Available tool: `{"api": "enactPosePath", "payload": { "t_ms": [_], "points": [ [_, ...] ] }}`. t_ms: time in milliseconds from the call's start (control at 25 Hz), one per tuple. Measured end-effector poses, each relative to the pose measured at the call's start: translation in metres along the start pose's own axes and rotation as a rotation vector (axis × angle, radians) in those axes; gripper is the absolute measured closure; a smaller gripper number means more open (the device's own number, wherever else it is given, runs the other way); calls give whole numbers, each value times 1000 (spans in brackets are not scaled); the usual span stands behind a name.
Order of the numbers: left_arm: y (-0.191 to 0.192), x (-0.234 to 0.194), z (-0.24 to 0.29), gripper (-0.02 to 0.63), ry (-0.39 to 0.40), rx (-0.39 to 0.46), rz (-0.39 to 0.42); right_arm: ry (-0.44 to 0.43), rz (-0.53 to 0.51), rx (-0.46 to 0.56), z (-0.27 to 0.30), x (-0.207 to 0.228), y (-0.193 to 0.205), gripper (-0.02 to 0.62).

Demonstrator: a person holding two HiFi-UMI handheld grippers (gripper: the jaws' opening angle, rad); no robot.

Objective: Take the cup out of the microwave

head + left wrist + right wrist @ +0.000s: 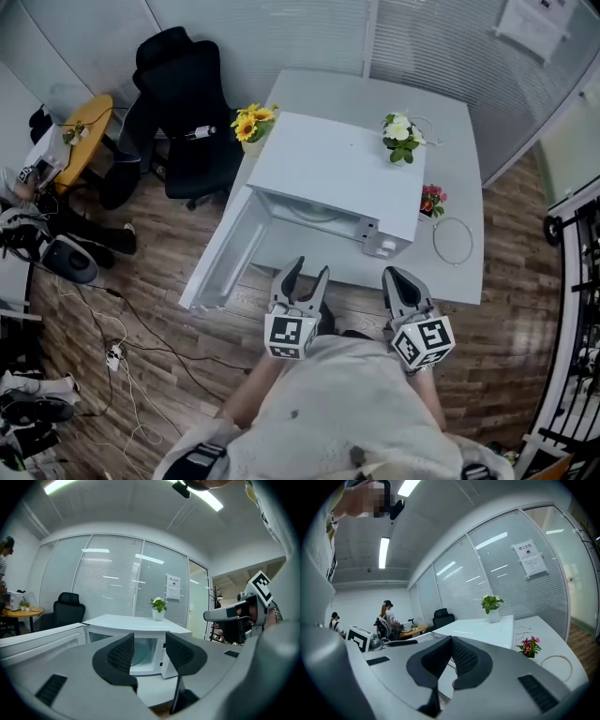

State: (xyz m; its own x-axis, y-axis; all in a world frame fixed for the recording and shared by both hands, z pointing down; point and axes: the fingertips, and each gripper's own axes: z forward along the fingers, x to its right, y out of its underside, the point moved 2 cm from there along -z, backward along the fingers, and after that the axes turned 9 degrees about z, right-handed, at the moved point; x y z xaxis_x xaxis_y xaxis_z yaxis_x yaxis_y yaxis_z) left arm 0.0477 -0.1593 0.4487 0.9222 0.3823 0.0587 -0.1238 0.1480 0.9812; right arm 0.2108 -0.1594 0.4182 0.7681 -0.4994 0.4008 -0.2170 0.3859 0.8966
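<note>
A white microwave (328, 169) stands on the white table (469, 272), its door (225, 253) swung wide open to the left. Its cavity (143, 651) shows between my left jaws; I cannot make out a cup inside from any view. My left gripper (309, 270) (149, 644) hovers just in front of the open cavity, jaws apart with nothing between them. My right gripper (396, 277) (451, 641) is beside it at the table's front edge, jaws closed together on nothing. The right gripper (234, 613) also appears at the side of the left gripper view.
A white-flower pot (401, 136) sits on the microwave's top. Sunflowers (253, 122), red flowers (431, 199) and a cable loop (455, 239) lie on the table around it. A black office chair (178, 103) and a yellow round table (84, 127) stand left. Cables trail over the wooden floor (122, 356).
</note>
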Motion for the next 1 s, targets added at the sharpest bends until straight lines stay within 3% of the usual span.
{"api": "enactPosePath", "payload": {
  "t_ms": [320,560,1000],
  "points": [
    [17,-20,16,393,-46,-37,5,-12,-9,-22,24,9,-3,588],
    [32,-38,43,387,-21,-77,41,-7,-8,-28,48,14,-11,588],
    [61,-77,93,376,-11,-133,15,6,-11,-86,96,16,-10,588]
  ]
}}
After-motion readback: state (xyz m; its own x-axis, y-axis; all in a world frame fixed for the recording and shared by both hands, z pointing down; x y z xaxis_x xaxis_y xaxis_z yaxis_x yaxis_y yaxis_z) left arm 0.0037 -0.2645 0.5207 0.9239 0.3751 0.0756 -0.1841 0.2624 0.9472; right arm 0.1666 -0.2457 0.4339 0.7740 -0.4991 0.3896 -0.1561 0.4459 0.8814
